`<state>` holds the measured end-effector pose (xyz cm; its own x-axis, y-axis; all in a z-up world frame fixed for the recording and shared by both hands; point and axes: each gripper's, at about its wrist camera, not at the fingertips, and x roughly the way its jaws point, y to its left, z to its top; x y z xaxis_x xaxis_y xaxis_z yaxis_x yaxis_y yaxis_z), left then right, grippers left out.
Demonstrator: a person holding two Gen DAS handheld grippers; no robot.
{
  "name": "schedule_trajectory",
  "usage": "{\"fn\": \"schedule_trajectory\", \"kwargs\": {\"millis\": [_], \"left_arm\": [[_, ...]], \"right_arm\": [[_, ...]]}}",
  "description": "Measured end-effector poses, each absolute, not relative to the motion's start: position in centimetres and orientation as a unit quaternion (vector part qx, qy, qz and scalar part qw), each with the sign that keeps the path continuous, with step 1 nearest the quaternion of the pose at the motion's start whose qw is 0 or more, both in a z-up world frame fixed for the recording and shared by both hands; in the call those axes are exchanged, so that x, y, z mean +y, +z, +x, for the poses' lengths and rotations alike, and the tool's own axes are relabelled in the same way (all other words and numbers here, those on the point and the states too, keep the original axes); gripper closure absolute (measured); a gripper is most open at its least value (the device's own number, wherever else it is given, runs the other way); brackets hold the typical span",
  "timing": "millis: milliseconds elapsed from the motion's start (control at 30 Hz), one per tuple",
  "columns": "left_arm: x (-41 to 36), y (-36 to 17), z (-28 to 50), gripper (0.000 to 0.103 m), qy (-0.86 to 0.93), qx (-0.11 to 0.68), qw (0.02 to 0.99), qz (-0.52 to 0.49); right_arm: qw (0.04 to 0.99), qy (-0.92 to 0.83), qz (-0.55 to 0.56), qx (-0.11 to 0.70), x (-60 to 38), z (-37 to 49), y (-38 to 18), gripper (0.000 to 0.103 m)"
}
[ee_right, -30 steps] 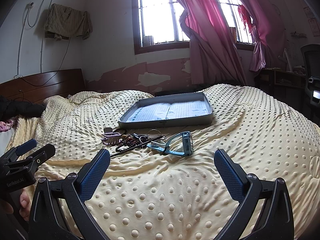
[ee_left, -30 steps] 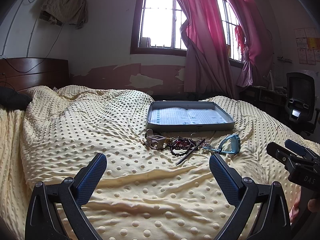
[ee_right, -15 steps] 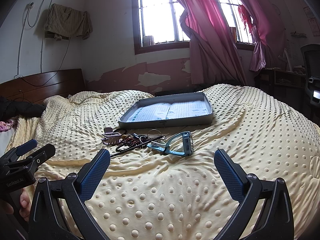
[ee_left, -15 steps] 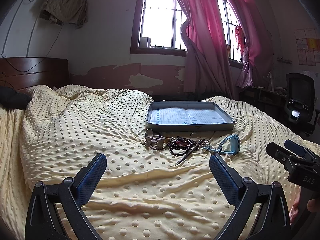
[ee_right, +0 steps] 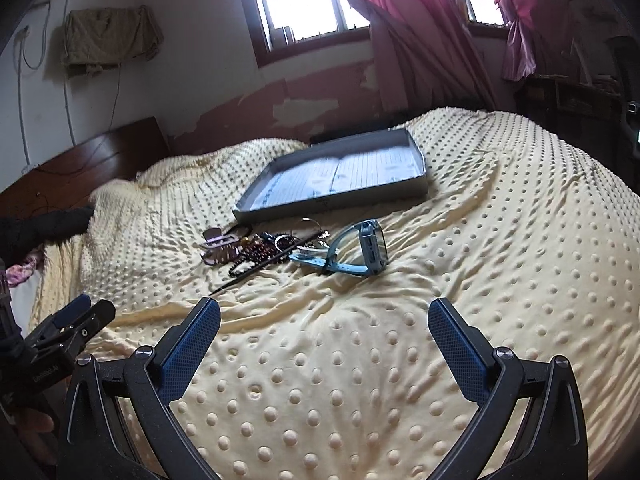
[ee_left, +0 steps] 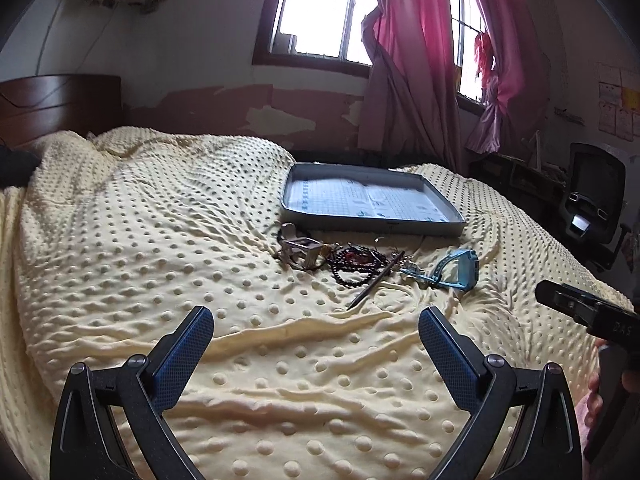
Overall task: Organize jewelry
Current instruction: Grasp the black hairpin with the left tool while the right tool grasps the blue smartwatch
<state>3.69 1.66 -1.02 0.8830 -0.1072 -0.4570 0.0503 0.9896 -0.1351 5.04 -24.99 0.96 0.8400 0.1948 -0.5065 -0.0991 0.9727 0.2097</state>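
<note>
Jewelry pile [ee_left: 360, 260] beside grey tray [ee_left: 440, 229], left tool [ee_left: 316, 340] and right tool [ee_right: 324, 332] released, lettering "DAS" on the right tool's body

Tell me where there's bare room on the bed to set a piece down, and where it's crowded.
Free: the whole tray floor; the blanket left of the clip; the blanket between both open grippers and the pile. Crowded: the strip below the tray, where clip, beads, stick and watch cluster.
</note>
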Motion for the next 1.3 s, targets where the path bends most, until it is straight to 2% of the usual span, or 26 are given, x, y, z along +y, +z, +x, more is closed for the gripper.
{"fn": "schedule_trajectory", "kwargs": {"millis": [233, 433, 500, 767, 867, 900, 933, 1000, 1233, 1300], "left_arm": [[0.2, -1.0, 7.7, 0.002, -0.089, 0.271, 0.958, -0.026], [-1.5, -1.6, 12.1, 0.026, -0.148, 0.313, 0.938, 0.016], [-2.1, -2.1, 13.6, 0.039, -0.169, 0.332, 0.928, 0.026], [-5.1, -3.7, 17.7, 0.067, -0.220, 0.387, 0.893, 0.070], [-5.8, -4.3, 18.6, 0.077, -0.226, 0.411, 0.880, 0.077], [-5.9, -4.5, 19.0, 0.080, -0.225, 0.420, 0.876, 0.079], [-6.0, -4.8, 19.2, 0.081, -0.223, 0.426, 0.873, 0.079], [-6.1, -4.8, 19.7, 0.082, -0.218, 0.432, 0.872, 0.074], [-7.8, -5.1, 21.8, 0.083, -0.191, 0.468, 0.859, 0.083], [-7.9, -5.3, 22.3, 0.089, -0.186, 0.484, 0.852, 0.077]], "right_arm": [[0.937, 0.084, 0.046, 0.335, -25.6, 10.0, 1.4, 0.001], [0.918, 0.091, 0.034, 0.385, -26.1, 14.3, -0.3, 0.001], [0.914, 0.095, 0.030, 0.394, -26.1, 15.3, -0.8, 0.001], [0.904, 0.114, 0.032, 0.411, -26.4, 18.5, -2.3, 0.001], [0.904, 0.120, 0.021, 0.411, -26.1, 18.8, -2.6, 0.011], [0.903, 0.122, 0.021, 0.412, -26.4, 18.9, -2.8, 0.017], [0.901, 0.124, 0.024, 0.416, -26.5, 19.0, -2.9, 0.024], [0.895, 0.131, 0.038, 0.425, -26.9, 19.3, -3.3, 0.027], [0.892, 0.134, 0.079, 0.424, -27.6, 19.5, -3.3, 0.028], [0.892, 0.135, 0.082, 0.424, -27.6, 19.5, -3.4, 0.028]]}}
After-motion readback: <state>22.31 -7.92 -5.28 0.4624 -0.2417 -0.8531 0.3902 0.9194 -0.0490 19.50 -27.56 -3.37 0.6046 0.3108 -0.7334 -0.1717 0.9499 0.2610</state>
